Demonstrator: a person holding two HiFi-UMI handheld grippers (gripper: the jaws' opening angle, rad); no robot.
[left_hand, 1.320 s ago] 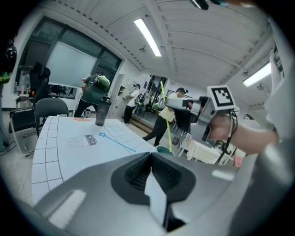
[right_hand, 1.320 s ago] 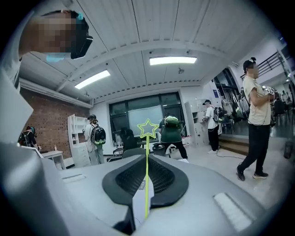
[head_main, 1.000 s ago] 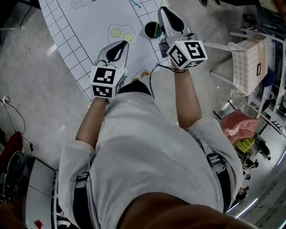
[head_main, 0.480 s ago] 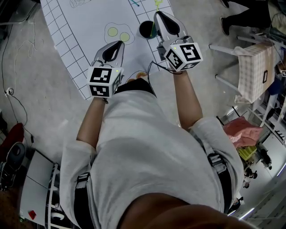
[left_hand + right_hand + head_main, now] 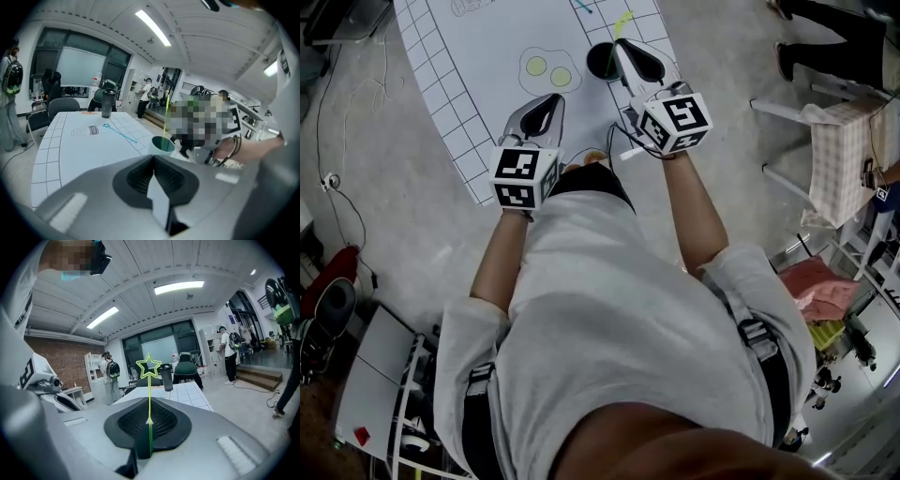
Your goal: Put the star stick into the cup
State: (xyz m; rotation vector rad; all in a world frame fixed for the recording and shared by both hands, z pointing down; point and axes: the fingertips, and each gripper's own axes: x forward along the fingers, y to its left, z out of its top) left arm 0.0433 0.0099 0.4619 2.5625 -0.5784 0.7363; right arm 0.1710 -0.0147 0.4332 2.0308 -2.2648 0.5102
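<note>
Right gripper (image 5: 149, 423) clamped on thin yellow-green star stick (image 5: 149, 366), outline star on top, upright at the round teal cup (image 5: 162, 145) mouth. Left gripper (image 5: 157, 187) closed and empty, cup at its 1 o'clock.

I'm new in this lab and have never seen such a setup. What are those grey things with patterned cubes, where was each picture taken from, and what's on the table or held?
A person holds a two-jaw gripper in each hand; the patterned cubes belong to them. The head view looks down from a camera on the person's head; the other two views come from cameras riding on the grippers. The left gripper is shut and empty. The right gripper is shut on a thin green star stick, held upright at a teal cup on the white gridded table; whether its lower end is inside the cup, I cannot tell.
</note>
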